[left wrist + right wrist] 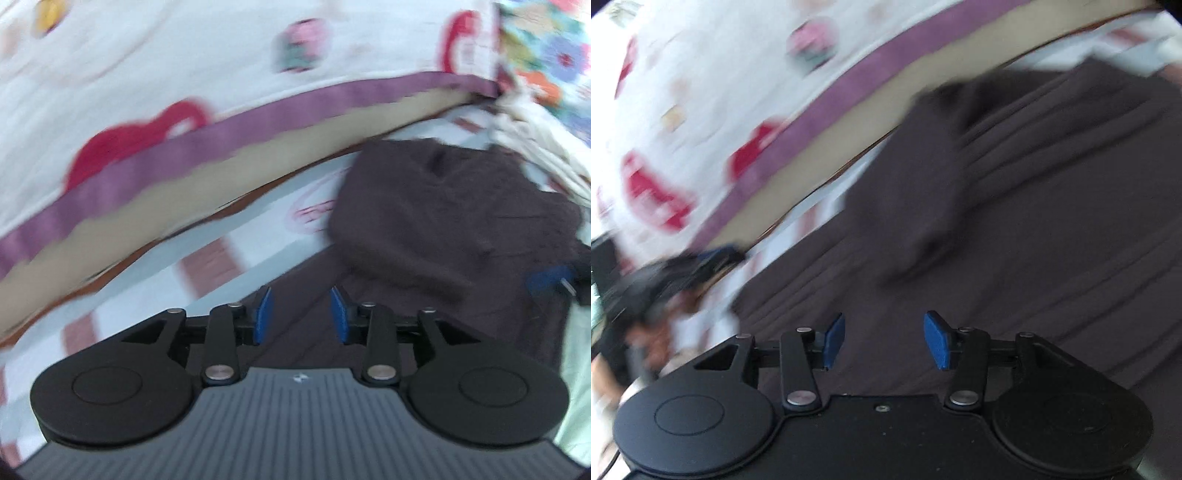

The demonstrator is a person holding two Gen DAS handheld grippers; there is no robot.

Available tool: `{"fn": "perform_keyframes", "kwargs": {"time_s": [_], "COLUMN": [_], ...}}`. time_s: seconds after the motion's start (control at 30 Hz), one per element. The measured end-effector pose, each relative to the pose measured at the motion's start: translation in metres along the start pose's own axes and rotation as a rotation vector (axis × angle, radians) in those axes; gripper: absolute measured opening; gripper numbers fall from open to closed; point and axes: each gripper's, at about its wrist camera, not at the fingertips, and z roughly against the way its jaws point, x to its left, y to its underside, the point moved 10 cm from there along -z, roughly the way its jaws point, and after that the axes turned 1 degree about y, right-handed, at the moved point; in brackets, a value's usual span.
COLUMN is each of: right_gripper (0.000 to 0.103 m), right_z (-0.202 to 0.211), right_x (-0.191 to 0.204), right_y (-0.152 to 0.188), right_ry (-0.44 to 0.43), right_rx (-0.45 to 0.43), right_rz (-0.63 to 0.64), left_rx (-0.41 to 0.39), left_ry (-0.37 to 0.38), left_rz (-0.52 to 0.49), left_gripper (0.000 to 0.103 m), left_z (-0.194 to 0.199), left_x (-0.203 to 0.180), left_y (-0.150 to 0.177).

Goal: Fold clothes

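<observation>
On the bed sheet (155, 291), a dark garment (1015, 221) lies rumpled and unfolded; left gripper (301, 314) and right gripper (884, 341) are spread, empty.

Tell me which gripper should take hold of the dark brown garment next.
Right, probably. The right gripper hangs open directly over the dark brown cloth garment, whose folds fill its view. The left gripper, also open, sits at the garment's edge, partly over the striped bedsheet.

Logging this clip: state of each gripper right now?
Left gripper: open, holding nothing, over the dark garment.
Right gripper: open, holding nothing.
</observation>
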Motion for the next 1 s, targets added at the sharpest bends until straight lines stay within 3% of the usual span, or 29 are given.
{"fn": "perform_keyframes", "kwargs": {"time_s": [0.1, 0.23, 0.33, 0.4, 0.5, 0.53, 0.6, 0.7, 0.77, 0.83, 0.9, 0.93, 1.0], "right_gripper": [0.054, 0.059, 0.062, 0.063, 0.063, 0.062, 0.011, 0.01, 0.01, 0.01, 0.01, 0.01, 0.01], "right_z": [0.007, 0.005, 0.01, -0.007, -0.032, -0.036, -0.041, -0.036, -0.023, -0.011, -0.002, 0.001, 0.006], "right_x": [-0.016, -0.018, -0.026, -0.032, -0.047, -0.044, -0.029, 0.0, 0.018, 0.033, 0.045, 0.05, 0.059], "right_y": [-0.021, -0.034, -0.04, -0.049, -0.056, -0.058, -0.062, -0.069, -0.074, -0.075, -0.074, -0.072, -0.068], "right_ry": [0.033, 0.05, 0.035, 0.046, 0.145, 0.14, 0.088, -0.028, -0.149, -0.236, -0.282, -0.298, -0.328], "right_rx": [-0.057, -0.068, -0.065, -0.088, -0.107, -0.113, -0.117, -0.109, -0.109, -0.093, -0.076, -0.063, -0.038], "right_rz": [-0.022, 0.012, 0.018, -0.002, -0.047, -0.03, 0.03, 0.056, 0.014, -0.005, 0.008, 0.021, 0.052], "left_rx": [-0.038, -0.092, -0.089, -0.095, -0.116, -0.12, -0.134, -0.173, -0.212, -0.256, -0.275, -0.267, -0.225], "left_ry": [0.014, 0.093, 0.132, 0.158, 0.157, 0.156, 0.162, 0.179, 0.177, 0.169, 0.152, 0.155, 0.172], "left_rz": [-0.065, 0.047, 0.042, -0.004, -0.058, -0.057, -0.058, -0.079, -0.101, -0.125, -0.149, -0.152, -0.125], "left_gripper": [0.041, 0.041, 0.041, 0.041, 0.042, 0.047, 0.053, 0.06, 0.073, 0.079, 0.079, 0.079, 0.036], "left_z": [-0.001, -0.001, -0.007, -0.009, -0.012, -0.013, -0.013, -0.011, -0.008, -0.007, -0.013, -0.018, -0.033], "left_x": [-0.032, -0.05, -0.061, -0.069, -0.076, -0.076, -0.079, -0.089, -0.099, -0.107, -0.111, -0.111, -0.104], "left_y": [-0.016, -0.028, -0.019, -0.01, 0.003, 0.005, 0.009, 0.007, 0.003, 0.0, -0.005, -0.011, -0.024]}}
